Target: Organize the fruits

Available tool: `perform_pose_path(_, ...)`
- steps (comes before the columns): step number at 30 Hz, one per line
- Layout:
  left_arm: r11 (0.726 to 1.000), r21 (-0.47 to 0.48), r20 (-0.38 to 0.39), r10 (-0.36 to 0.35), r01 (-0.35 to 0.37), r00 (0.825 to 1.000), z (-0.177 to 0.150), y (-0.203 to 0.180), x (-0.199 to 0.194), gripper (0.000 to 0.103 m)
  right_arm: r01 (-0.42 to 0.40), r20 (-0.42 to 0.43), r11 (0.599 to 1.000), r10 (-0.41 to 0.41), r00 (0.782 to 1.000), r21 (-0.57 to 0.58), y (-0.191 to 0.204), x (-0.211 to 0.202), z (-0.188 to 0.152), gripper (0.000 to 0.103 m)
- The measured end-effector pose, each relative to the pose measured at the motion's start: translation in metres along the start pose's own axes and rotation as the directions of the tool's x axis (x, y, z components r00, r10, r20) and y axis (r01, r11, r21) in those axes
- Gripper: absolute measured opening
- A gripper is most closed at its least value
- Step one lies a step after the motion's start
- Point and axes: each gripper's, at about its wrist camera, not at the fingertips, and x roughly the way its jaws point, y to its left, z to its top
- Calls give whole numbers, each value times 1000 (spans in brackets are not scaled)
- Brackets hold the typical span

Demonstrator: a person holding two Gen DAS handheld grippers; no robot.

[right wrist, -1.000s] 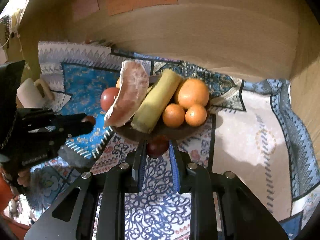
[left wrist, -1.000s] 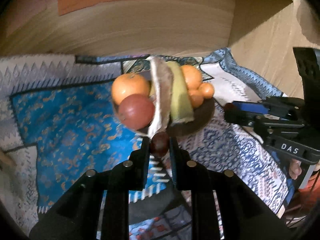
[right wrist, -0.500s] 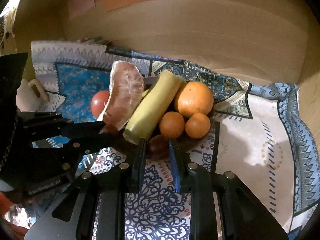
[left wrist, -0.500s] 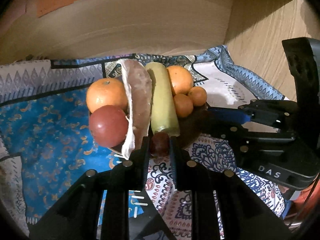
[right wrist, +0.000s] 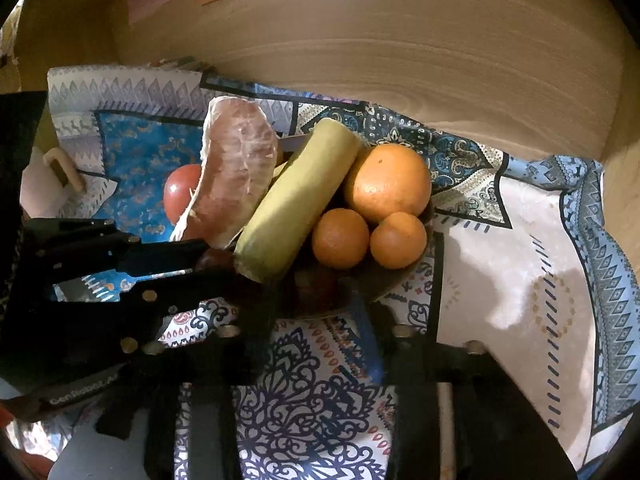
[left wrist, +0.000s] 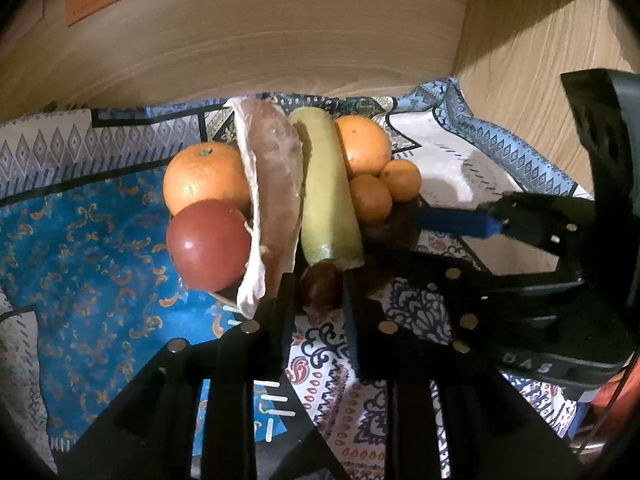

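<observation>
A dark bowl [right wrist: 396,280] holds oranges [right wrist: 387,182], two small tangerines [right wrist: 340,238], a yellow-green banana [right wrist: 296,200], a peeled pomelo wedge [right wrist: 236,180] and a red tomato [left wrist: 208,244]. My left gripper [left wrist: 318,290] is shut on a dark red grape-like fruit [left wrist: 319,289] at the bowl's near edge, under the banana's end. My right gripper [right wrist: 316,292] has opened wide; a second dark fruit [right wrist: 316,286] sits between its fingers inside the bowl's front rim. Each gripper shows in the other's view, the left [right wrist: 208,260] and the right [left wrist: 404,224].
The bowl stands on a patterned blue and white cloth [right wrist: 500,264]. A wooden wall [right wrist: 400,60] curves behind and to the right. A small white object with a beige hook [right wrist: 52,178] lies at the far left.
Both grippers moved in to the bowl's front rim. The right gripper's fingers spread apart and let go of its dark fruit. The left gripper stays shut on its fruit.
</observation>
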Motion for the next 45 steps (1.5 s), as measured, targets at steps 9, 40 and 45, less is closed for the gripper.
perform_pose_path(9,1000,-21,68,12,-11,998,-5,6,-29,27,15,54,1000,-16,998,4,4,-20,0,44)
perform_pose_path(40,972,-138,672,233,-191,702,-89,-34,-305,98,194,644,979,-187,742,61,103,-262,-49,84)
perform_pose_path(45,969,-153,678,247,-196,692,-101,-37,-316,103,213,664,975,-206,719,72,110,-274,-61,97)
